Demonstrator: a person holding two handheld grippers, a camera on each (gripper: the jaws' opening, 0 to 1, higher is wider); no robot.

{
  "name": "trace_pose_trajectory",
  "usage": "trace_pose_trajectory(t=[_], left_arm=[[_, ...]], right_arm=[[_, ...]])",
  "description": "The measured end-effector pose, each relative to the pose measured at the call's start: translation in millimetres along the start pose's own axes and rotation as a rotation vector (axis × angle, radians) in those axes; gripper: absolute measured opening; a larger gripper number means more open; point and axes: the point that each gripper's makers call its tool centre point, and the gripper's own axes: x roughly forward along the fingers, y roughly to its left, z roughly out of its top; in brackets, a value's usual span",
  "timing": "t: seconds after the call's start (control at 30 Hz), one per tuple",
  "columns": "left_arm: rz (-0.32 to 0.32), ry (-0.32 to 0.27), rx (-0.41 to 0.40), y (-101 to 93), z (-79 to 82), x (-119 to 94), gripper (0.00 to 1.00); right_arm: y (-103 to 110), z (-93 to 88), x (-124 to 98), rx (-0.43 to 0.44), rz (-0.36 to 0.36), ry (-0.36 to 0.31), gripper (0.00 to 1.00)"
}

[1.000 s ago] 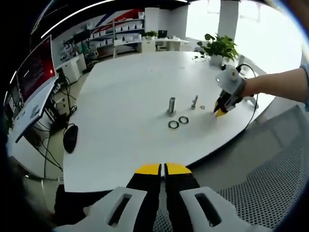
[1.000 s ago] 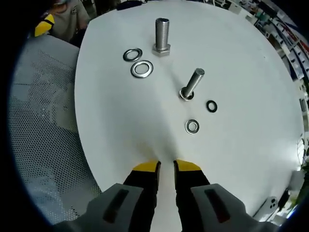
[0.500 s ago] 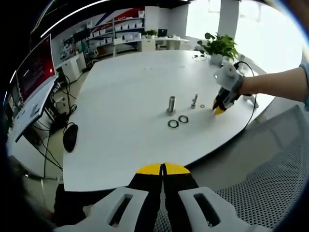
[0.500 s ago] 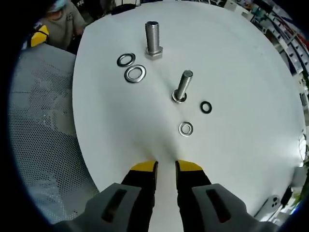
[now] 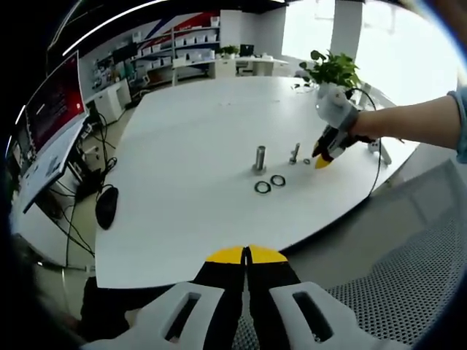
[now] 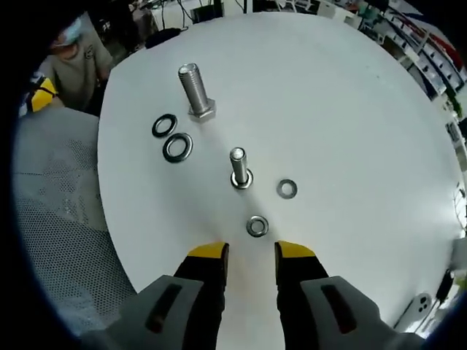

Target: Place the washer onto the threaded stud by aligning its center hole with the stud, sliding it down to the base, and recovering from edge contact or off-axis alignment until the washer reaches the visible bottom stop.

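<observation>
— What's on the white worktop point(image 6: 350, 109)?
— Washer point(image 6: 257, 226) lying flat just before the spread right gripper point(image 6: 251, 252), near the upright stud point(image 6: 239, 167) (office shelving point(image 5: 175, 51) behind).
— Left gripper point(image 5: 246, 254)?
— Pressed together, off the edge.

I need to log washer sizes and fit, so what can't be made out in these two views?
- Small washer hole against small stud: fit can't be judged, right gripper view.
- Washers near large stud: too small, left gripper view.
- Right gripper jaw gap: too distant there.
</observation>
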Motion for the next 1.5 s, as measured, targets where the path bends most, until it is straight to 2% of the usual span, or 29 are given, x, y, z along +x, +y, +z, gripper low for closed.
trace_pose_trajectory(t=[0.1, 0.37, 0.47, 0.67, 0.83, 0.9, 0.97, 1.13, 1.33, 1.5], left_arm=[[-0.001, 0.013, 0.003, -0.3, -2.0, 1, 0.00], [0.003, 0.003, 0.002, 0.4, -0.2, 0, 0.00], [0.003, 0.000, 0.001, 0.5, 0.4, 0, 0.00], [0.004, 0.003, 0.001, 0.4, -0.3, 0, 0.00], [0.006, 0.003, 0.000, 0.8, -0.2, 0, 0.00], [0.007, 0.003, 0.000, 0.6, -0.2, 0, 0.00], [0.007, 0.003, 0.000, 0.7, -0.2, 0, 0.00], [0.007, 0.005, 0.000, 0.8, -0.7, 0, 0.00], [0.008, 0.006, -0.001, 1.1, -0.8, 0, 0.00], [0.008, 0.004, -0.001, 1.2, -0.5, 0, 0.00]], right_arm=[[0, 0.9, 1, -0.021, 0.006, 0.008, 0.28], [-4, 1.8, 2, -0.002, 0.008, 0.001, 0.24], [-3, 3.2, 3, -0.027, -0.002, -0.012, 0.16], [-5, 3.8, 3, -0.040, -0.013, -0.015, 0.07], [-7, 2.8, 2, -0.009, -0.005, -0.012, 0.11], [-9, 7.6, 0, 0.004, -0.011, -0.039, 0.18], [-4, 12.3, -1, 0.023, 0.018, -0.062, 0.19], [-6, 15.2, 4, 0.040, 0.032, -0.057, 0.23], [-6, 16.8, 4, 0.034, 0.032, -0.056, 0.22], [-10, 14.9, 5, -0.007, 0.006, -0.048, 0.15]])
